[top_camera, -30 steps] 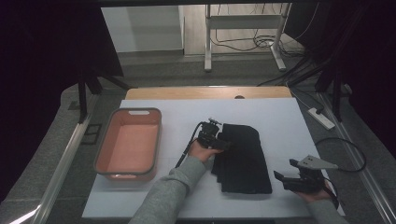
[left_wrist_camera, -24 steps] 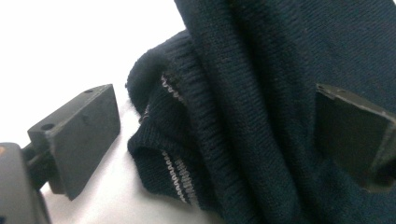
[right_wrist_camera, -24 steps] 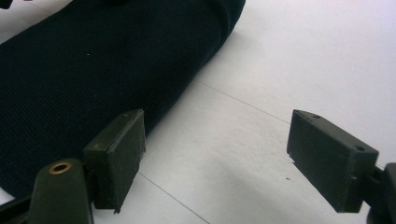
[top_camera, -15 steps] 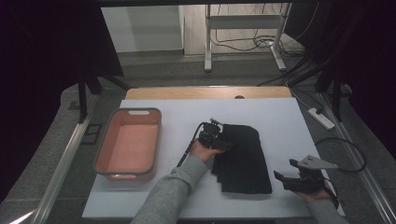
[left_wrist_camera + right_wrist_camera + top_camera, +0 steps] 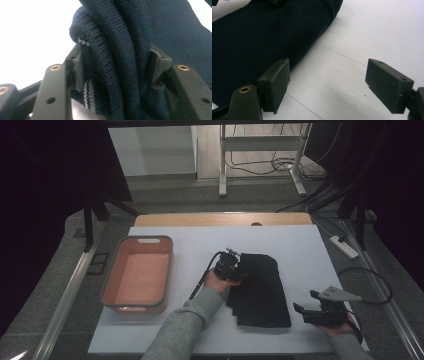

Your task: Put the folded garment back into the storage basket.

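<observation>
The left gripper (image 5: 231, 265) clamps a bunched fold of the dark navy knitted garment (image 5: 260, 290); the right gripper (image 5: 312, 312) stands apart, jaws wide.

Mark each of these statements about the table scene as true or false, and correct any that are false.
1. The left gripper is clamped on folds of the dark knitted garment. True.
2. The right gripper holds the garment too. False: its jaws stand open over bare white table, beside the garment's edge.
3. The pink tub has clothes in it. False: it is empty.
4. The tub stands to the left of the garment in the high view. True.
5. The garment lies on the table. True.
</observation>
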`<action>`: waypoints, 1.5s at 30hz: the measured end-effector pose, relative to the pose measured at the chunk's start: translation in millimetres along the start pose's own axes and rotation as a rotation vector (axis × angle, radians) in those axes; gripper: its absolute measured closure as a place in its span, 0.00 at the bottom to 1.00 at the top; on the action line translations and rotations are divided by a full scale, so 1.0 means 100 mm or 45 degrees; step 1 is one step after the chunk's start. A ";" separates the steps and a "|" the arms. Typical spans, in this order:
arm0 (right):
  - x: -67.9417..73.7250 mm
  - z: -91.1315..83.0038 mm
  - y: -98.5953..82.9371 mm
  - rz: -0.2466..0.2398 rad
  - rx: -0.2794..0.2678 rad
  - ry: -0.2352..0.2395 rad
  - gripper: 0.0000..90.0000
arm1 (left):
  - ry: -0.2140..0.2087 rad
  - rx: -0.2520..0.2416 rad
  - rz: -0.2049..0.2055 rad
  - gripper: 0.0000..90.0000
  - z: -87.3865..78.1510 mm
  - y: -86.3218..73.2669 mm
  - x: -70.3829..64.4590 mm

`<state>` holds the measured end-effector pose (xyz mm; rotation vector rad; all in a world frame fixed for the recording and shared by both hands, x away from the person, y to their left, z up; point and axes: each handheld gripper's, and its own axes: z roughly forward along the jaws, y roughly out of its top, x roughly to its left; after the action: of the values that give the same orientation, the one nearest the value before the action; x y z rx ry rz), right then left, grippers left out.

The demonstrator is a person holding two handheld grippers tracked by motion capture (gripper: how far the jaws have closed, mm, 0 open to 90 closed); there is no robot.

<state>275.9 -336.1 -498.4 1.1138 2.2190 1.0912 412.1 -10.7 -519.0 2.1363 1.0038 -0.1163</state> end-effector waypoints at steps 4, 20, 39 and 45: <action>0.00 0.00 0.00 0.001 0.000 -0.001 0.23 | -0.003 -0.017 0.020 0.55 -0.03 0.00 -0.01; -0.01 -0.01 0.00 0.003 -0.008 -0.014 0.23 | -0.155 -0.171 0.002 0.63 -0.27 0.03 -0.03; -0.01 -0.02 0.00 0.005 -0.014 -0.021 0.23 | -0.236 -0.294 0.023 0.65 -0.55 0.08 -0.07; -0.02 -0.02 0.00 0.008 -0.021 -0.031 0.23 | -0.243 -0.313 0.030 0.65 -0.62 0.10 -0.10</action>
<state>275.4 -338.3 -496.6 1.1225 2.1855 1.0910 398.3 20.7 -465.4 1.8744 0.8361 -0.1728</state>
